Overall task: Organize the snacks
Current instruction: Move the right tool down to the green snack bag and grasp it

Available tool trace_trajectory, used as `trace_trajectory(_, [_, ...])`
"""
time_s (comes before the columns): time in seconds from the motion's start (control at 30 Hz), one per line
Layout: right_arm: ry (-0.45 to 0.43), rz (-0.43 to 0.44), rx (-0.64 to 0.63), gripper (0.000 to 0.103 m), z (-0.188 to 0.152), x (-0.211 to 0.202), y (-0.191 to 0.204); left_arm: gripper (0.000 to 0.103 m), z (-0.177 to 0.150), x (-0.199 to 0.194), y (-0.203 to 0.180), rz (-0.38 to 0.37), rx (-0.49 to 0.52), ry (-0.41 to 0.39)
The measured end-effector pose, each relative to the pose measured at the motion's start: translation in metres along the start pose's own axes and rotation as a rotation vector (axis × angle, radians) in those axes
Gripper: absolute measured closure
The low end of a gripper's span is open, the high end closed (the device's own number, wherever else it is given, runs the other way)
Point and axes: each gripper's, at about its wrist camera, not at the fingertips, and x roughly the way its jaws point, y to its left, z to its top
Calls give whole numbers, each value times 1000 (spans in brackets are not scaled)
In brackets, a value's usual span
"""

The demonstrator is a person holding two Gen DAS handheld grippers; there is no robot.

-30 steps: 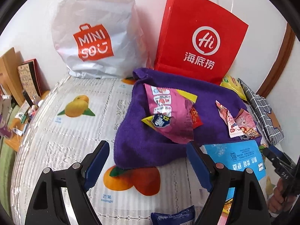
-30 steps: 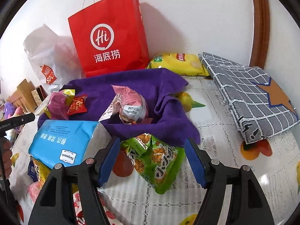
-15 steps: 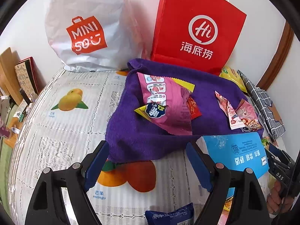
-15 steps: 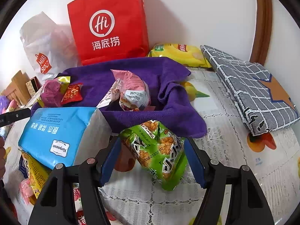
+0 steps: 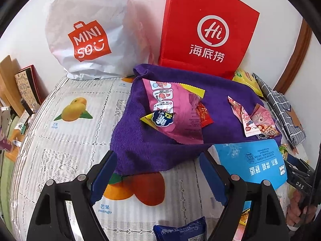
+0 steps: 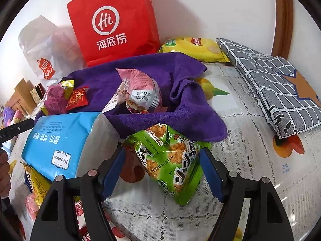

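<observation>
Right wrist view: my right gripper [image 6: 162,169] straddles the green snack bag [image 6: 172,160] before the purple towel [image 6: 180,110], jaws just opening wider; my left gripper [image 5: 155,177] gapes empty.

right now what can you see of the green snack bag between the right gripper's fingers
The green snack bag is a glossy, crinkled plastic pouch printed with golden rice-cracker pieces, black-and-white lettering and a stamped code. It looks puffed and sealed, and stands tilted on the lace tablecloth, its top corner leaning against the purple towel. The right gripper straddles it with blue pads on either side; the right pad is at the bag's edge, the left shows a gap, so no firm grip is visible.
</observation>
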Motion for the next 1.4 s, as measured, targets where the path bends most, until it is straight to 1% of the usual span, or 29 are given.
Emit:
trace_trajectory(0.07, [-2,10,-11,37,0,0,2,20,0,0,1,0,-6,3])
trace_trajectory(0.27, [-23,5,-28,48,-1,-5,5,20,0,0,3,-5,-18,3])
trace_trajectory(0.3, [-32,-6,-32,51,-1,-7,6,20,0,0,3,-4,-18,3])
trace_trajectory(0.33, [-40,-15,-33,60,-1,-9,6,20,0,0,3,-3,-19,3])
trace_trajectory(0.37, [-47,-22,-34,61,-1,-10,6,20,0,0,3,-3,-20,4])
trace_trajectory(0.5, [-56,-8,-34,66,-2,-14,5,20,0,0,3,-4,-22,2])
trace_trajectory(0.6, [-72,-17,-42,71,-4,-21,5,20,0,-2,3,-6,-23,-4])
trace_trajectory(0.67, [-84,-4,-29,83,-7,-29,2,20,0,-3,3,-5,-22,-5])
trace_trajectory(0.7, [-86,4,-21,84,-9,-32,1,20,1,-3,3,-4,-22,-4])
trace_trajectory(0.8, [-83,0,9,84,-20,-40,-7,20,1,-3,2,-6,-22,-5])
trace_trajectory(0.87, [-88,0,15,81,-26,-47,-10,20,1,-4,1,-8,-18,-5])
trace_trajectory(0.9, [-90,-2,13,78,-27,-49,-10,20,1,-4,0,-10,-17,-7])
trace_trajectory(0.93, [-97,-10,2,65,-27,-52,-10,20,1,-5,-1,-14,-16,-10])
trace_trajectory(0.97, [-118,-25,-13,57,-25,-55,-9,20,1,-7,-2,-19,-14,-12])
trace_trajectory(1.03, [-142,-56,-44,53,-20,-59,-7,20,0,-8,-5,-24,-5,-16])
trace_trajectory(1.07, [-140,-56,-56,50,-17,-58,-6,20,0,-9,-6,-21,1,-18])
trace_trajectory(1.13, [-127,-17,-93,43,-8,-53,-1,20,-1,-9,-8,-16,10,-19])
trace_trajectory(1.23, [-107,-18,-140,42,4,-37,6,20,0,-8,-7,-17,9,-14])
trace_trajectory(1.3, [-85,-14,-148,42,10,-26,7,20,0,-7,-5,-15,2,-9])
trace_trajectory(1.4, [-54,56,-128,42,16,-12,1,20,2,-7,-1,-16,-15,-9])
